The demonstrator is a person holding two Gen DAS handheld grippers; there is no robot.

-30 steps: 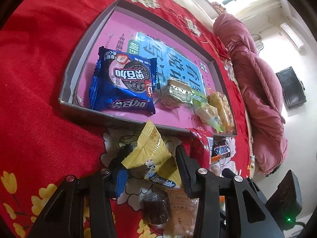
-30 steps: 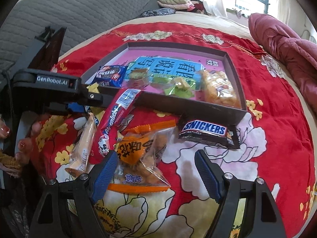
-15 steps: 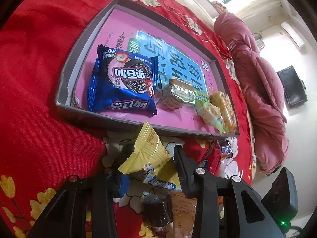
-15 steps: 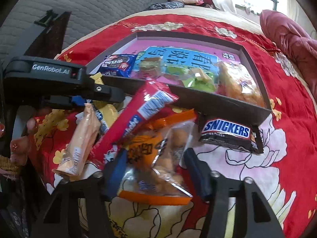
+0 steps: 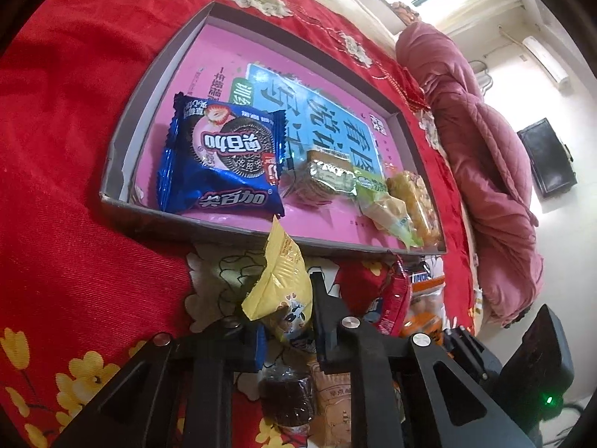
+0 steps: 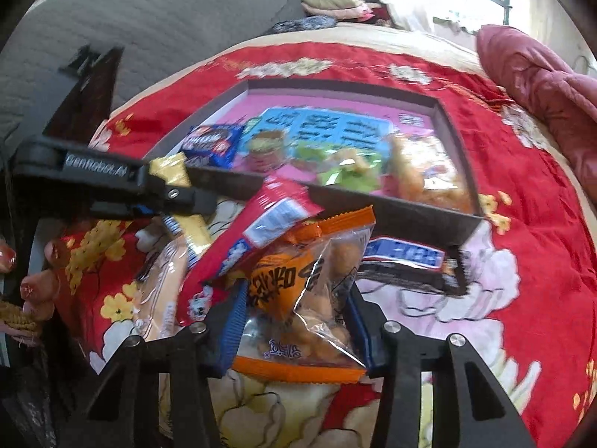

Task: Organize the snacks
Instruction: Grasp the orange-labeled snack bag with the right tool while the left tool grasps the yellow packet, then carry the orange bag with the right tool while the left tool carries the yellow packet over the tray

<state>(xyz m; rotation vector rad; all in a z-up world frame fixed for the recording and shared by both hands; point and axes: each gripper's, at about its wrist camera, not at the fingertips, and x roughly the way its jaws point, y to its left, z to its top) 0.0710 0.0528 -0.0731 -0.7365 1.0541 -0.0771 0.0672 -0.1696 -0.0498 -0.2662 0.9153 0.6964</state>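
My left gripper (image 5: 285, 317) is shut on a yellow snack packet (image 5: 281, 283), held just in front of the grey box (image 5: 119, 142) with the pink floor. The box holds a blue cookie pack (image 5: 220, 160), a silver-wrapped biscuit (image 5: 328, 175), a green packet (image 5: 384, 205) and a yellow snack bag (image 5: 414, 198). My right gripper (image 6: 294, 321) is shut on the orange snack bag (image 6: 298, 295), lifted off the cloth. A red packet (image 6: 253, 239) leans on that bag. The left gripper (image 6: 112, 183) with the yellow packet (image 6: 171, 171) shows in the right wrist view.
A Snickers bar (image 6: 406, 261) lies on the red floral cloth (image 6: 522, 261) by the box's near right corner. A beige packet (image 6: 164, 298) and a dark brown snack (image 5: 283, 395) lie near the grippers. A pink quilt (image 5: 485, 171) is at the right.
My right gripper has closed on the orange snack bag and raised it, tipping the red packet. My left gripper has closed tighter on the yellow packet and moved slightly toward the box.
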